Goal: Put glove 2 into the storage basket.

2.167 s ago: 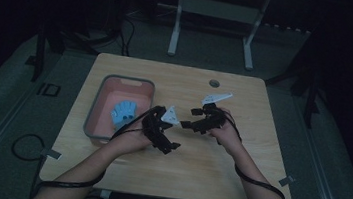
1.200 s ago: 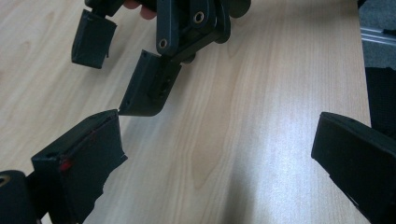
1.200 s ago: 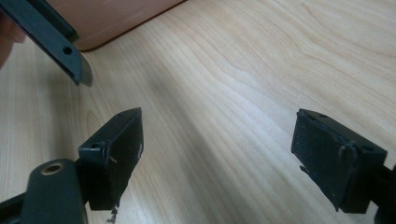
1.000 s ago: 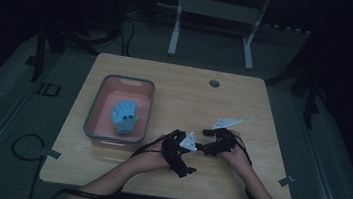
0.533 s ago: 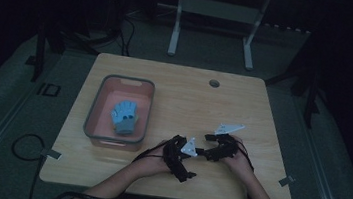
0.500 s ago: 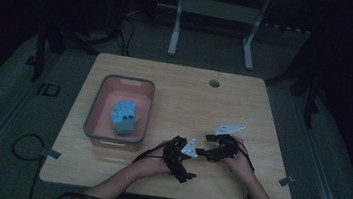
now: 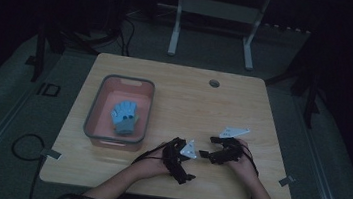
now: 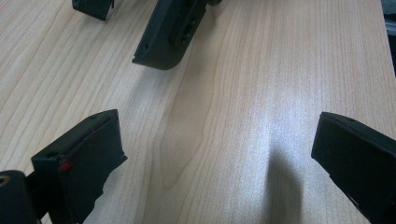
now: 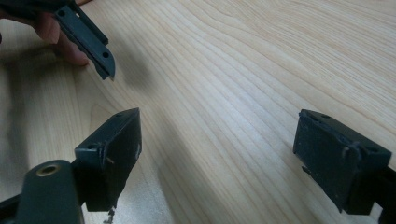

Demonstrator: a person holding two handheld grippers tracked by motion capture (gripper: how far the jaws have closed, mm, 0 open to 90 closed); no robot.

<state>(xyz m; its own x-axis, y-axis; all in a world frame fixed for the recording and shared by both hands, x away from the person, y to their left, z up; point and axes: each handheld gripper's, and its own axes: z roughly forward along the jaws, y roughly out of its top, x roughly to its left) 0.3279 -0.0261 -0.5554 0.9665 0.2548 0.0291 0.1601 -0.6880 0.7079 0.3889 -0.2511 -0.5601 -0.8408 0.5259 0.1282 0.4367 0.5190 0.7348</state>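
A blue glove lies inside the pink bin on the left of the wooden table. My left gripper rests low near the table's front edge, to the right of the bin. Its jaws are wide apart with bare wood between them. My right gripper sits just to its right, tips pointing left, also open over bare wood. Each gripper view catches a jaw of the other gripper near the top. Neither holds anything.
A round hole sits in the table near the far edge. Black cables trail off the front left. A metal stand is on the floor beyond the table.
Both grippers have drawn back from beside the bin to the table's front edge and come down close together. The glove stayed in the bin.
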